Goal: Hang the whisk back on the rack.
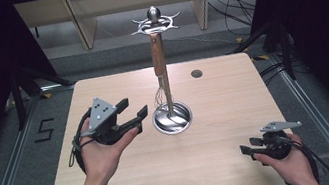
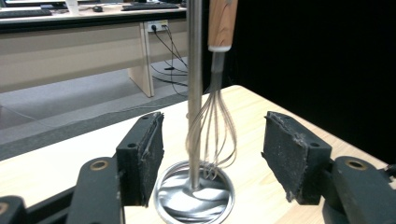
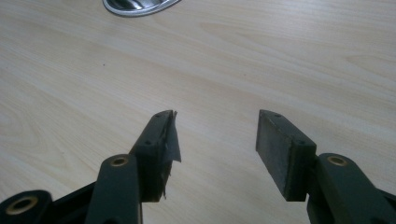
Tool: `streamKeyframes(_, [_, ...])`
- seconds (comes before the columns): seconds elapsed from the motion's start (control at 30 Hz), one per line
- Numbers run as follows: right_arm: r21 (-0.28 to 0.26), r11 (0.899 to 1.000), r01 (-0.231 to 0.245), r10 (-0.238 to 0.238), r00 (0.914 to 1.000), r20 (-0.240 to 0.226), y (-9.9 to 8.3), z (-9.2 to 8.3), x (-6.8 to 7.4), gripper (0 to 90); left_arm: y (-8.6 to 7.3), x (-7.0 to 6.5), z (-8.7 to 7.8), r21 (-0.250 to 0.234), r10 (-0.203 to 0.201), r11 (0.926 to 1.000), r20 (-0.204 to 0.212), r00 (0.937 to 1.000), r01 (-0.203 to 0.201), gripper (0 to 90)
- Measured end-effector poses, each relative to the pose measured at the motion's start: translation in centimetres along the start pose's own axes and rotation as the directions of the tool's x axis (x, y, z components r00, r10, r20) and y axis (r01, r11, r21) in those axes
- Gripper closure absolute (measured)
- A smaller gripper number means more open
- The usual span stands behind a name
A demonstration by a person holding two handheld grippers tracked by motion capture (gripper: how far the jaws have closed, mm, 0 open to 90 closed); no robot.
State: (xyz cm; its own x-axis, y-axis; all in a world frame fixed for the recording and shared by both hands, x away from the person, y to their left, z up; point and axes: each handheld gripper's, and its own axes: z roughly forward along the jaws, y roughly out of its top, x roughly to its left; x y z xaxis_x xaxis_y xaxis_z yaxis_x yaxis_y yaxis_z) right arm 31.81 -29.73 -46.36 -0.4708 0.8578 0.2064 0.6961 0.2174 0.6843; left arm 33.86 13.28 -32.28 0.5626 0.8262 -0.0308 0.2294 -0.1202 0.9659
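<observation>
2 black jaws of the left gripper (image 2: 212, 156) stand spread wide with nothing between the pads; no earlier picture is there to compare. They are lined up on the whisk (image 2: 215, 126), which hangs by its wooden handle from the rack on top of the stand (image 1: 163, 67), its wire loops dangling just above the round steel base (image 2: 194, 196) and close beside the upright pole. That wide spread looks meant to pass around the wires or the handle, so I judge the hand is set for a reach at the whisk.

From above, the left gripper (image 1: 138, 116) sits just left of the base, near but apart from it. The right gripper (image 1: 247, 147) rests low near the table's right front corner, well apart from the stand, jaws also parted and empty, likely waiting its turn.

Its own camera shows bare table (image 3: 280, 60) and a sliver of the base's rim (image 3: 137, 7), plus a frayed pad on 1 jaw. Only from above is the hook rack visible.
</observation>
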Motion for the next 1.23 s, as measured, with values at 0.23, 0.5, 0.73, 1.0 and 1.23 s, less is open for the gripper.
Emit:
streamKeyframes(0.23, [-0.002, 1.0, 0.002, -0.002, 1.0, 0.0, 0.0, 0.0, 0.0, 47.6, -2.2, 1.2, -0.8, 0.006, 0.039, 0.9992, -0.02, 0.999, -0.039, 36.1])
streamKeyframes(0.5, [0.004, 1.0, 0.002, -0.002, 0.9999, 0.013, 0.0, -0.2, 0.0, 47.6, -6.0, 2.9, -1.9, 0.047, 0.058, 0.9974, -0.04, 0.9975, -0.056, 35.3])
streamKeyframes(0.73, [0.002, 1.0, 0.008, -0.008, 0.9998, 0.016, 0.0, -0.1, -0.1, 47.4, -10.1, 4.5, -2.8, 0.118, 0.058, 0.9917, -0.058, 0.9967, -0.051, 35.3])
streamKeyframes(1.0, [-0.001, 1.0, 0.007, -0.007, 0.9998, 0.021, 0.0, -0.1, -0.1, 47.4, -15.4, 6.7, -3.3, 0.245, 0.019, 0.9695, -0.063, 0.9978, -0.003, 36.2])
streamKeyframes(1.23, [-0.003, 1.0, -0.024, 0.024, 0.9997, 0.004, 0.0, 0.0, 0.3, 47.3, -15.8, 7.7, -3.2, 0.246, -0.035, 0.9681, -0.056, 0.9978, 0.048, 36.8])
